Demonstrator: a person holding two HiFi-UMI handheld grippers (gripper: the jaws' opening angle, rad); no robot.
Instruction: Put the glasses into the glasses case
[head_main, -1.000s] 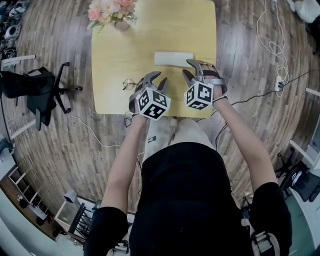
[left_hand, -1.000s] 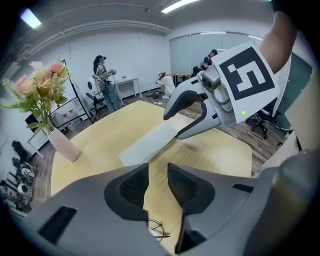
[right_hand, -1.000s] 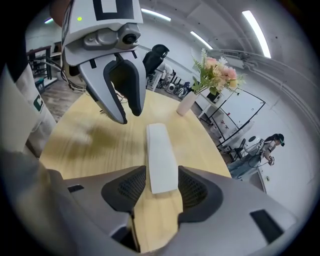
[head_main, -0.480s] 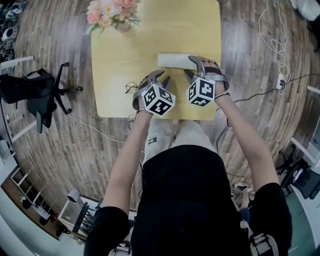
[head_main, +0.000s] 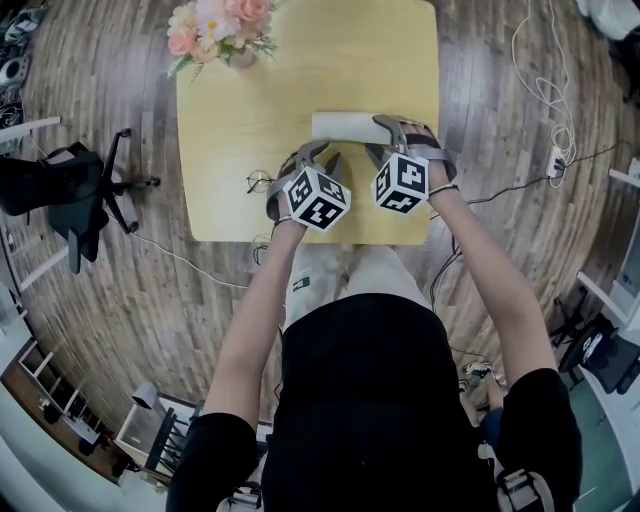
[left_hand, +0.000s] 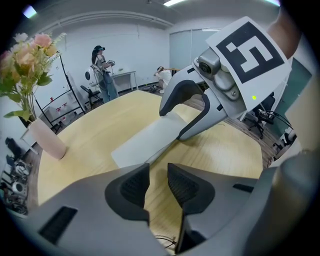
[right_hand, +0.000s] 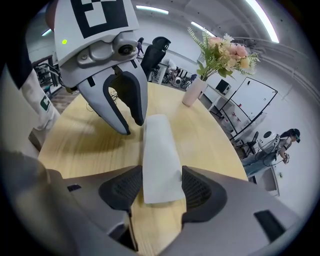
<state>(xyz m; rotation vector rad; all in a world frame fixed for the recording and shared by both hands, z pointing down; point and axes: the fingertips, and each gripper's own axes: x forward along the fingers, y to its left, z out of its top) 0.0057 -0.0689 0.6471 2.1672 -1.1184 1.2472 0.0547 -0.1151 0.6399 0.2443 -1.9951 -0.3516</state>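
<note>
A white glasses case (head_main: 340, 124) lies closed across the middle of the yellow table (head_main: 250, 110). My right gripper (head_main: 380, 138) straddles its right end. In the right gripper view the case (right_hand: 159, 150) fills the gap of that gripper (right_hand: 161, 187); both pads touch its long sides while the jaws are closing. The thin-framed glasses (head_main: 260, 181) lie near the table's front edge, just left of my left gripper (head_main: 320, 155). In its own view the left gripper (left_hand: 158, 172) stands open by a narrow gap with nothing in it, pointing down beside the case (left_hand: 145, 140).
A pink vase of flowers (head_main: 220, 25) stands at the table's far left corner. A black office chair (head_main: 70, 185) is on the wooden floor to the left. Cables (head_main: 545, 90) trail over the floor at the right. People stand far off in the room.
Both grippers have sunk a little toward the table. The right gripper's fingers have come down around the case's end. The left gripper's jaw gap looks unchanged.
</note>
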